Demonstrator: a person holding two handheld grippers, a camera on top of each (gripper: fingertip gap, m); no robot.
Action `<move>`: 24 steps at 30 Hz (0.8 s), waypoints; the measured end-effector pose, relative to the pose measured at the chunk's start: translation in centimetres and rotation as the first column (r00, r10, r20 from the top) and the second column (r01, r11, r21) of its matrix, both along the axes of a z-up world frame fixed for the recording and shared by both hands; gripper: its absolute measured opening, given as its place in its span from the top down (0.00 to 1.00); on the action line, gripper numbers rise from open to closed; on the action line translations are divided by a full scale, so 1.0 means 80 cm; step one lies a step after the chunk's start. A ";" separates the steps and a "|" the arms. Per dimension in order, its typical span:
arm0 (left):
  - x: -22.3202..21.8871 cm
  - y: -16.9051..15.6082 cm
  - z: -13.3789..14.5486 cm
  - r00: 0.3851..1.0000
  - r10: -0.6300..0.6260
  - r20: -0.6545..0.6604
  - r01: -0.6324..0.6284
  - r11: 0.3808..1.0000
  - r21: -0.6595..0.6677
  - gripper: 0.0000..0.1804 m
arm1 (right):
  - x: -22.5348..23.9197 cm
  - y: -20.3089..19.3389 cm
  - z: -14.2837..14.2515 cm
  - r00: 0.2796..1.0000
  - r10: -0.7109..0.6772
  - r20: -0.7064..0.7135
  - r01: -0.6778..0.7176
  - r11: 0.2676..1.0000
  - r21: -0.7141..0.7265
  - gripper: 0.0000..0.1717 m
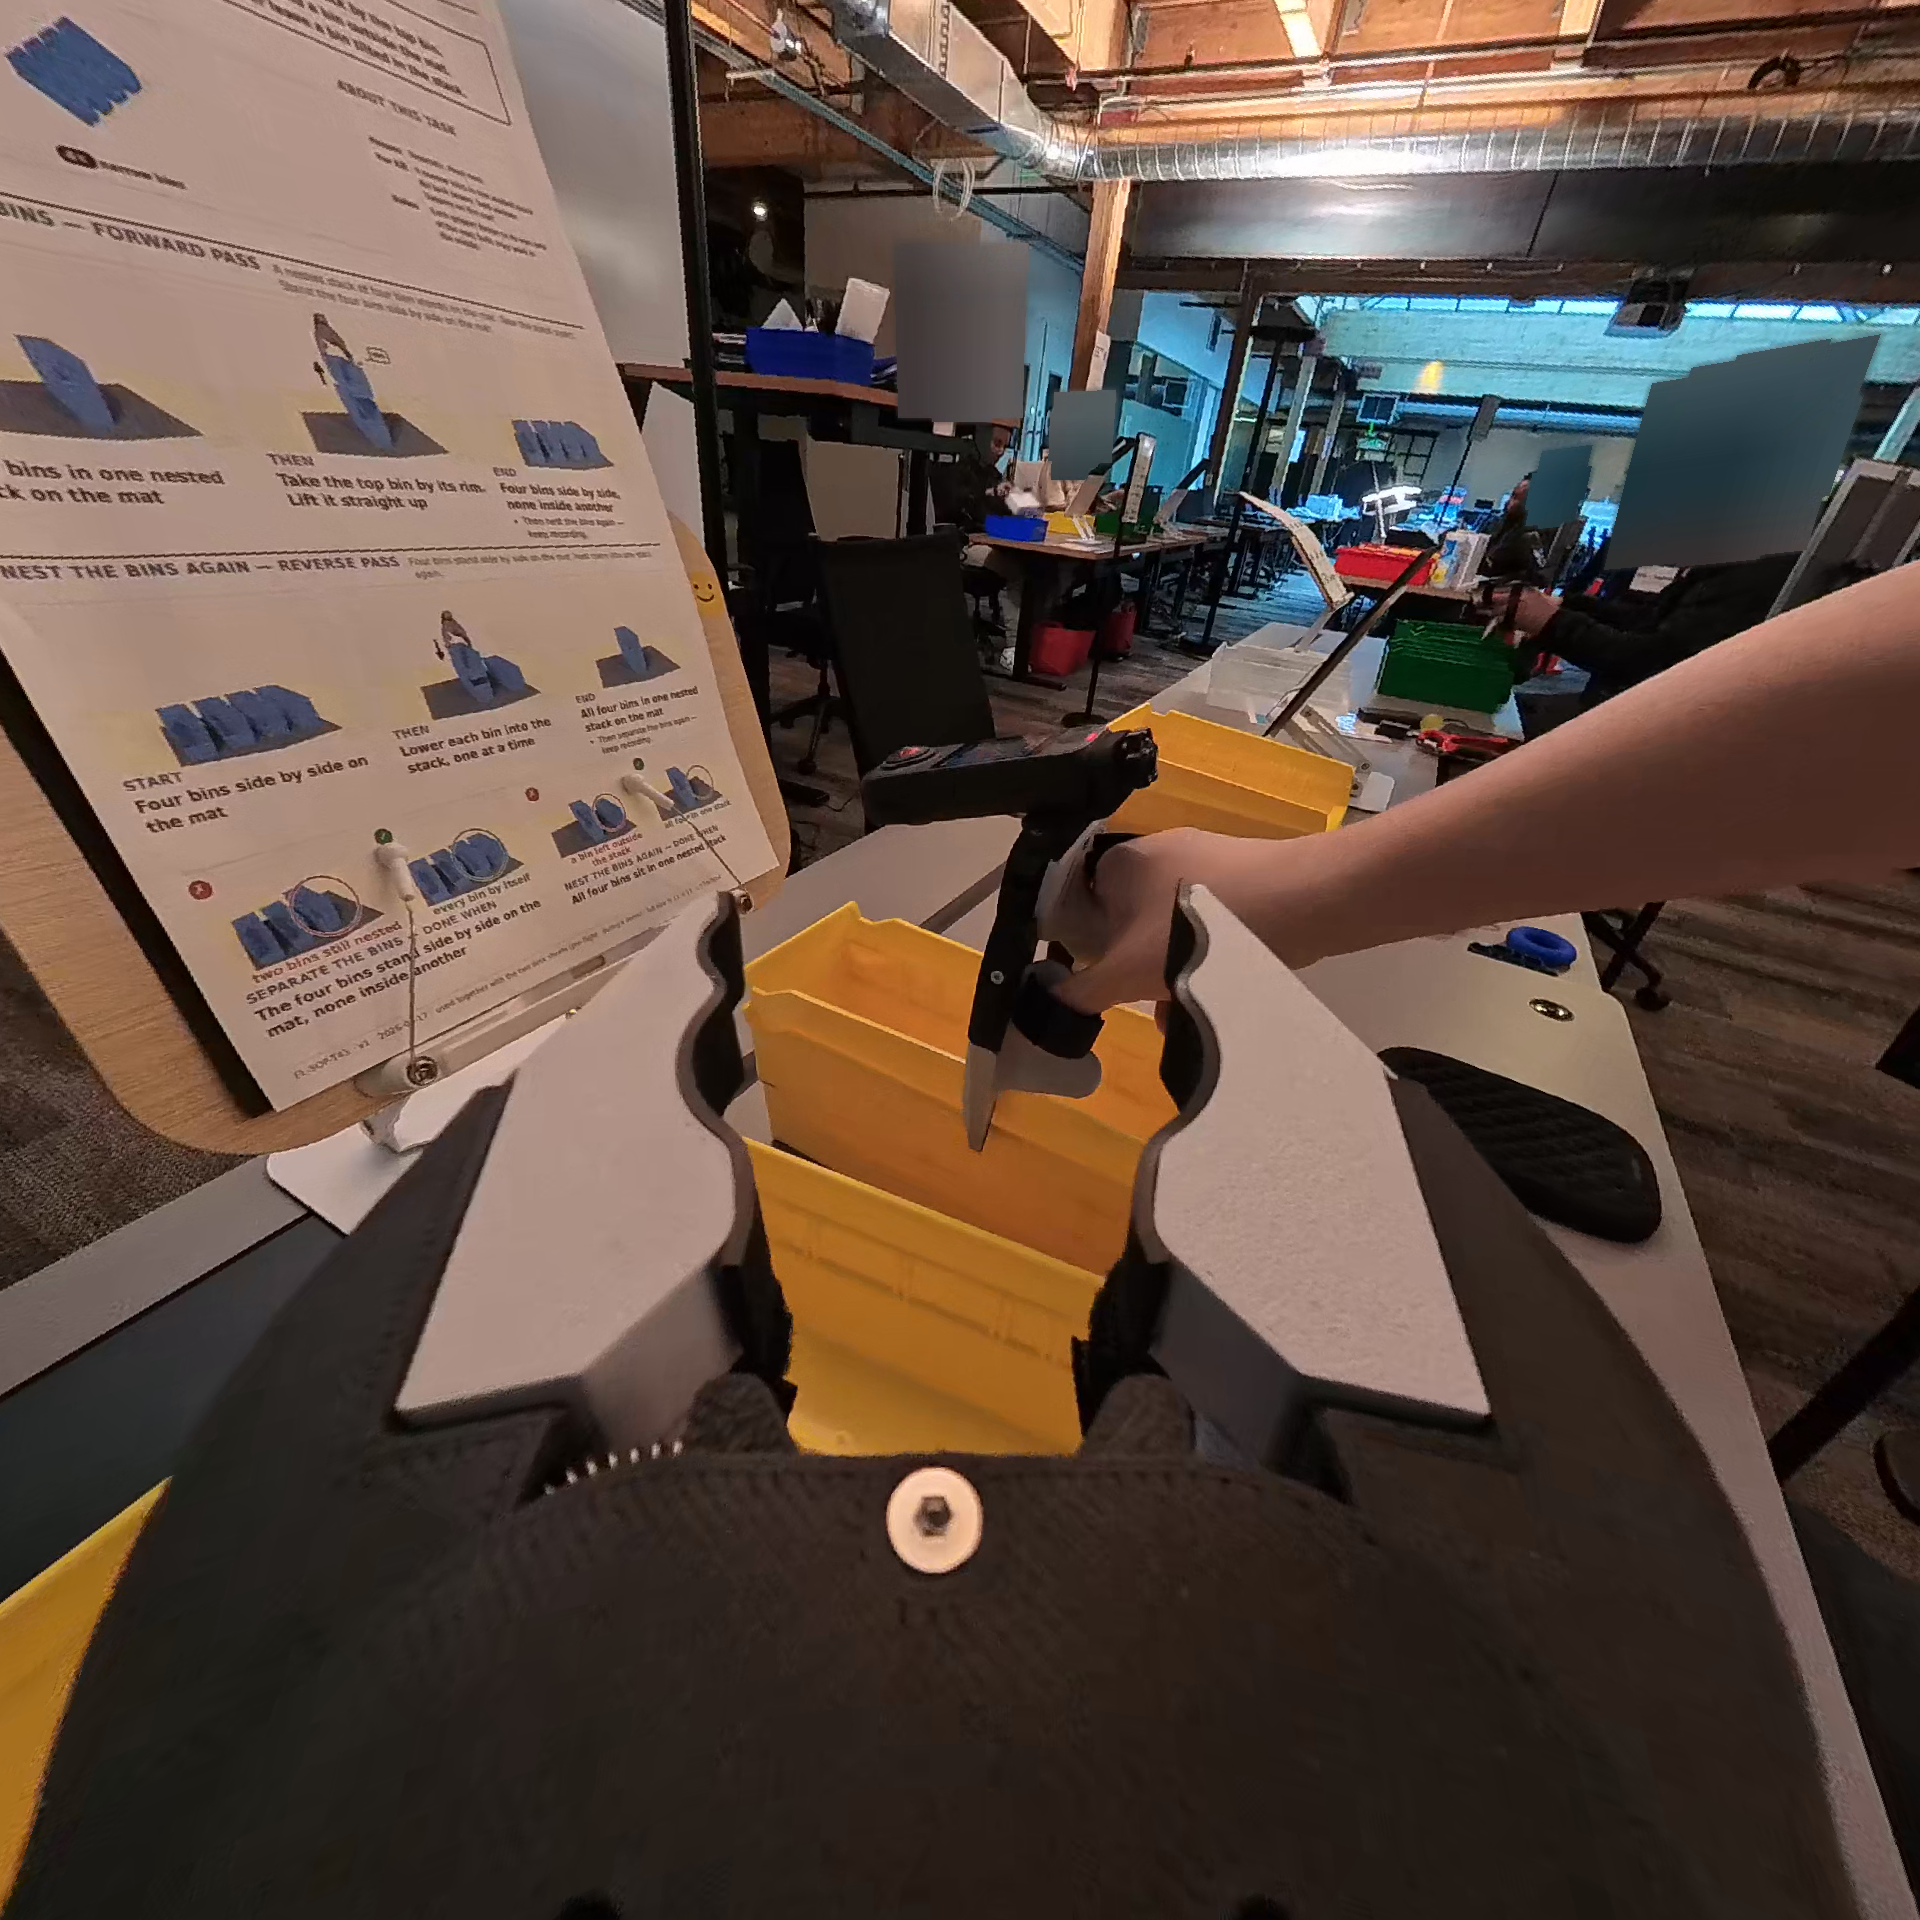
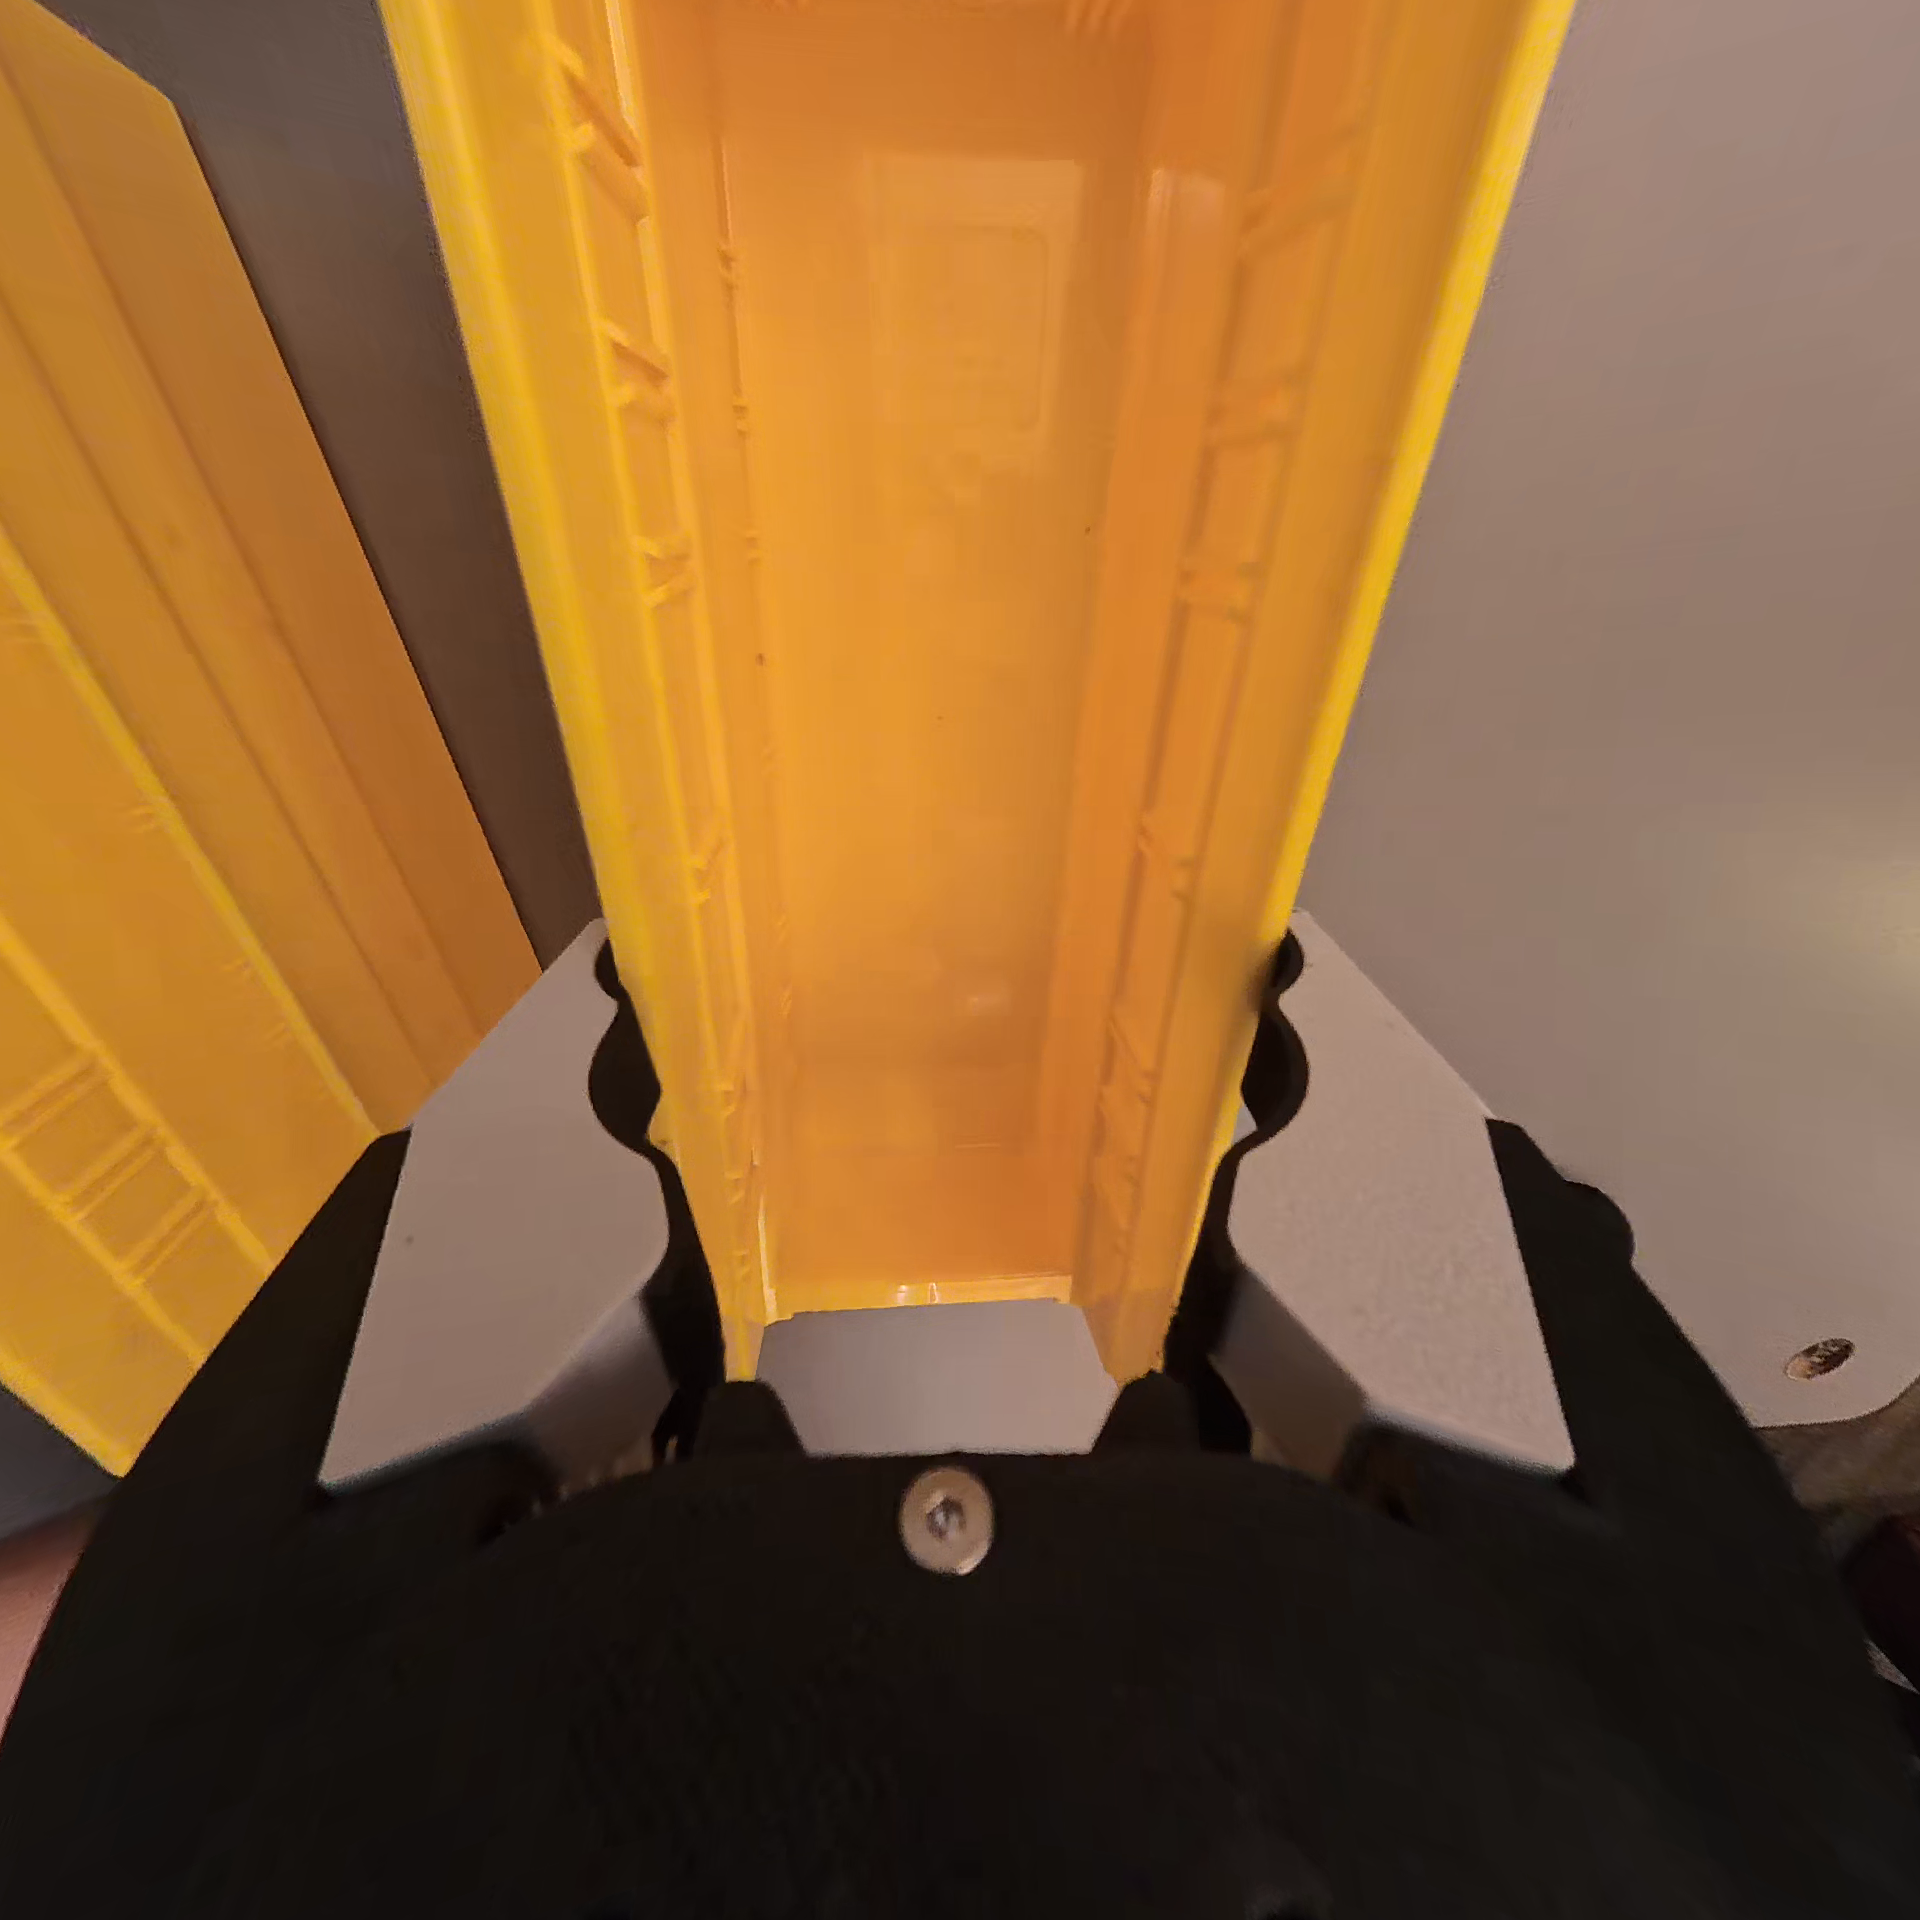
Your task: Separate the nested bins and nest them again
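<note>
Several yellow bins stand apart on the grey table (image 1: 1455, 1049). My left gripper (image 1: 956, 914) is open and hovers over the nearest bin (image 1: 914, 1309), which shows through the gap between its fingers; no pad presses on it. Part of another bin (image 1: 52, 1683) shows at the lower left. My right gripper (image 2: 948, 930) is shut across the width of a yellow bin (image 2: 935, 623), with both pads on its outer rims. The left wrist view shows this gripper (image 1: 982, 1091) in a person's hand, one finger down the near wall of the middle bin (image 1: 883, 1049). A farther bin (image 1: 1236, 779) stands behind.
A neighbouring yellow bin (image 2: 156, 831) lies left of the held one. An instruction sheet on a wooden board (image 1: 343, 582) stands at the left. A black padded rest (image 1: 1538, 1143) and a blue ring (image 1: 1540, 945) lie at the right. Desks, green bins (image 1: 1444, 665) and people are behind.
</note>
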State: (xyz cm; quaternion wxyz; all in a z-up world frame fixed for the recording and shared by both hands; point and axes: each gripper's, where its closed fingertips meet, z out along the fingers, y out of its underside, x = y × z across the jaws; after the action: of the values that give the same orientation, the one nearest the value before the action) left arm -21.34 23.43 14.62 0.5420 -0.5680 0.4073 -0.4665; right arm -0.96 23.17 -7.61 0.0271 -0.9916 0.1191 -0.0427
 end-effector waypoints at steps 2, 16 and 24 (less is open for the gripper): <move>0.001 0.000 0.000 1.000 -0.003 0.005 0.003 1.000 -0.005 0.55 | -0.001 -0.002 0.001 1.000 0.000 0.000 0.000 1.000 -0.011 0.33; 0.003 0.012 -0.016 0.997 0.035 -0.064 -0.037 0.999 -0.017 0.57 | -0.003 0.003 0.025 0.999 0.005 -0.036 -0.005 1.000 -0.002 0.34; 0.008 0.010 -0.015 0.997 0.031 -0.071 -0.032 0.999 -0.012 0.57 | -0.001 0.001 0.032 0.999 0.015 -0.046 -0.015 1.000 0.005 0.34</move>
State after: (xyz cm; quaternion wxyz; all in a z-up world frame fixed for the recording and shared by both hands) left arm -20.73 24.21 13.39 0.5307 -0.5940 0.4144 -0.4401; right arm -1.04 23.26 -5.02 0.0268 -0.9931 0.1125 -0.0195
